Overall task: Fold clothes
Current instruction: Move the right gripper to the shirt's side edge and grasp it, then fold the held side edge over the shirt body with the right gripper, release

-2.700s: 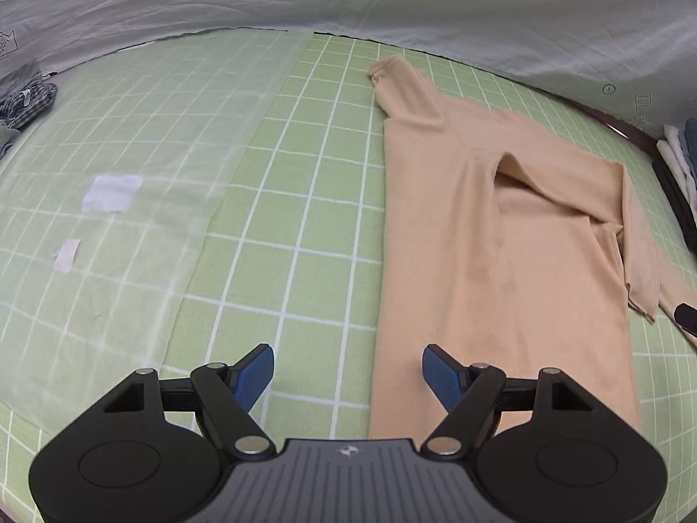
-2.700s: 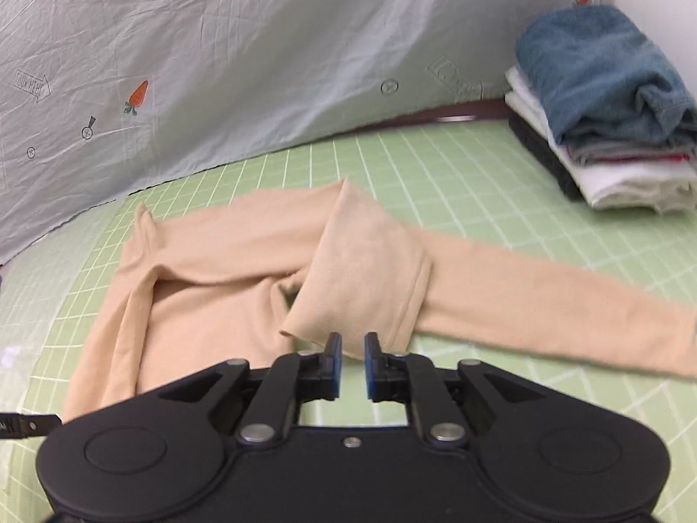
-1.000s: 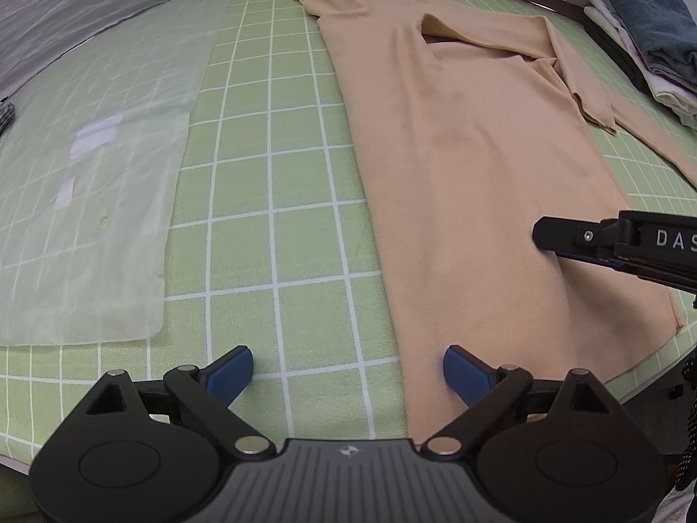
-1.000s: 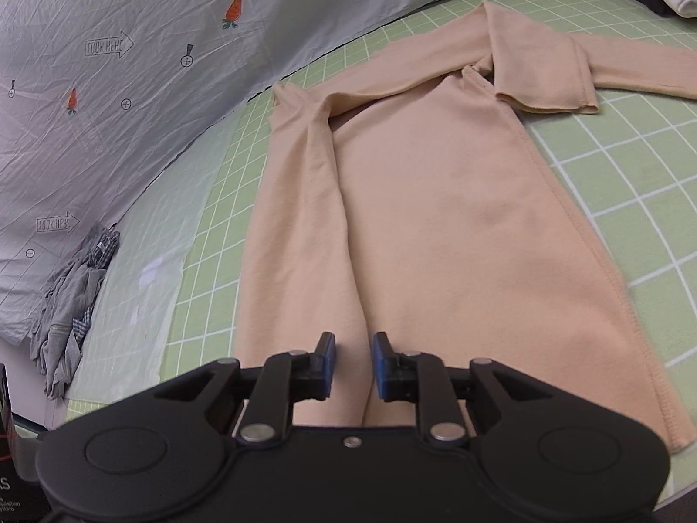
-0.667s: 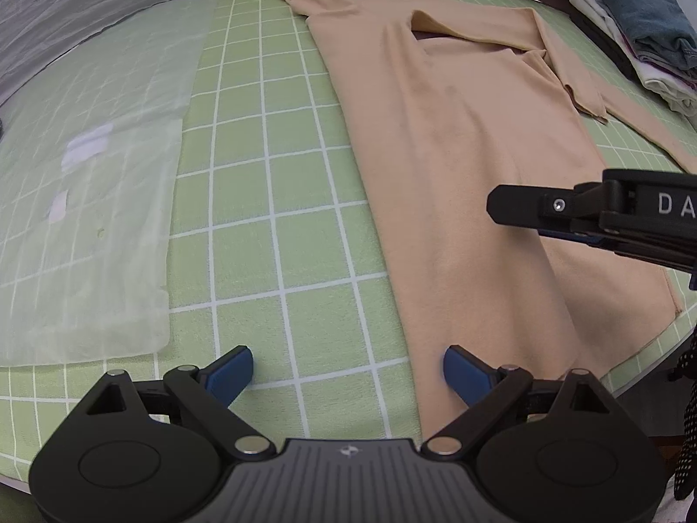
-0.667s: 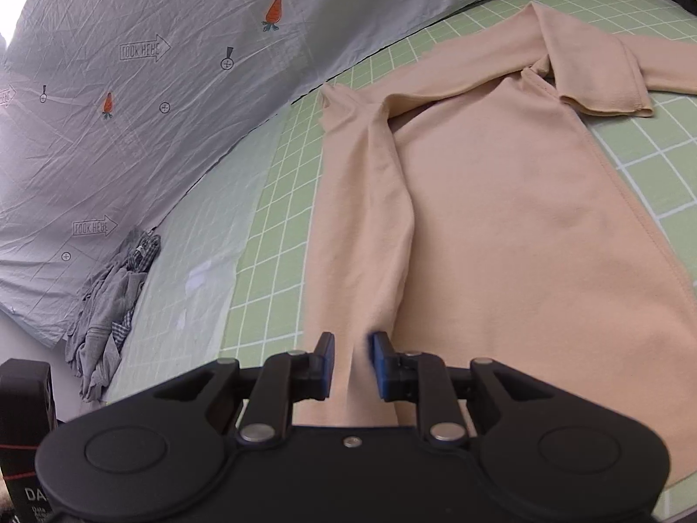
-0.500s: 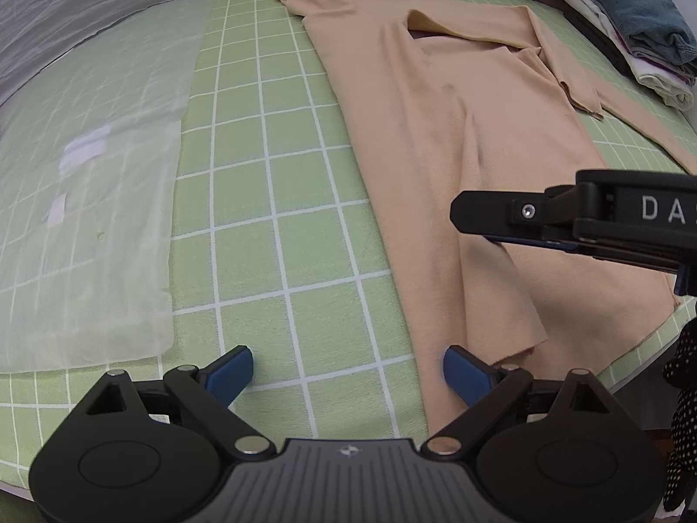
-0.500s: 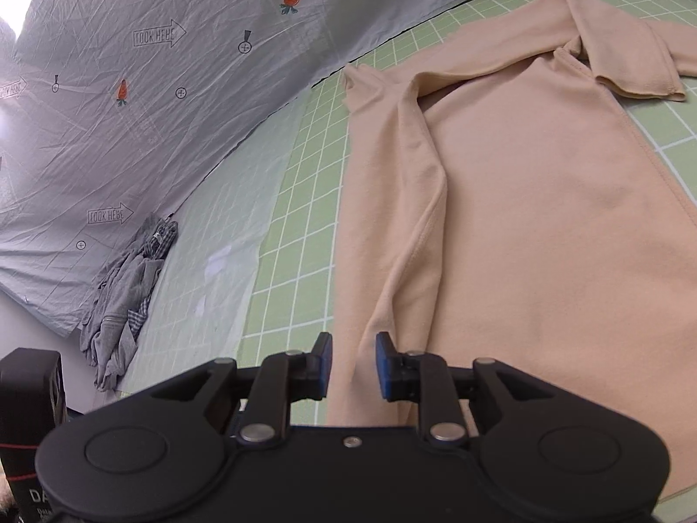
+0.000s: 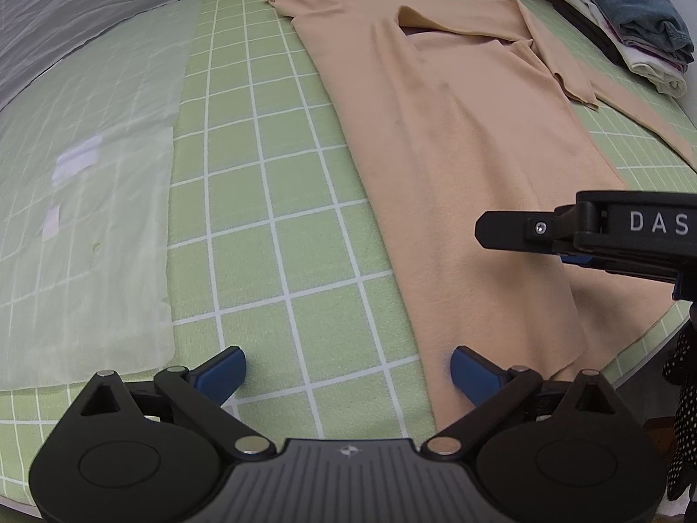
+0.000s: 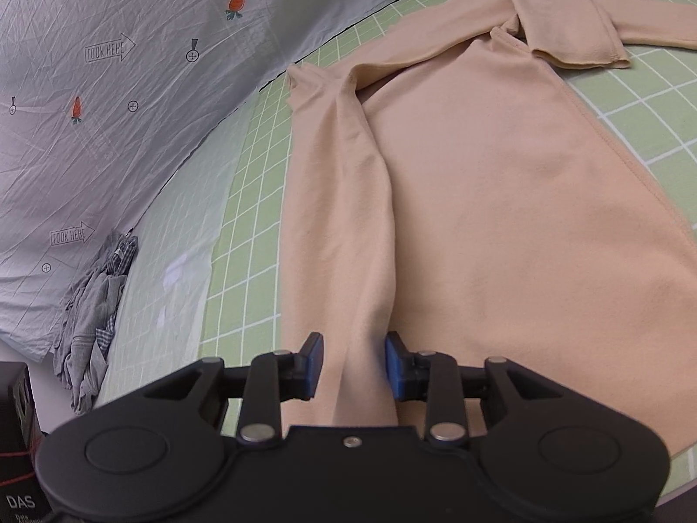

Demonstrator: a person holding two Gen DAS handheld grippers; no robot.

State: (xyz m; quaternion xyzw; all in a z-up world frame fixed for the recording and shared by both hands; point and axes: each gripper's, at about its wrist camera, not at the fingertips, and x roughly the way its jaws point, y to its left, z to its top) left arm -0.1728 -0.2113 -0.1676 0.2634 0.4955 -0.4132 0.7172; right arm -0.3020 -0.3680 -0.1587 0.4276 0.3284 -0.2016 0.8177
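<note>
soft knit, take it by the hem

the peach sweater (image 9: 457, 139) lies flat and lengthwise on the green gridded counter (image 9: 270, 183), collar end far away near the grey backdrop, hem at the near edge. one sleeve (image 10: 344, 200) is folded in along the body and forms a raised ridge; the other sleeve (image 9: 627, 109) trails out toward the stack of folded clothes (image 9: 627, 13).

the right tongs (image 10: 353, 364) are parted a little, straddling the near end of that ridge, with cloth between the pads but not pinched. the left tongs (image 9: 346, 372) are spread wide over the counter, one pad over bare mat and the other at the sweater's left edge, grasping nothing.

the fabric looks light, limp and slightly stretchy: it will drape and sag from any single point, and a one-corner lift would likely drag the folded sleeve out of place. the better hold is probably both hem corners at once, pinching through all layers so the fold stays put, then carrying the hem toward the collar. a crumpled grey garment (image 10: 93, 305) lies well apart.
</note>
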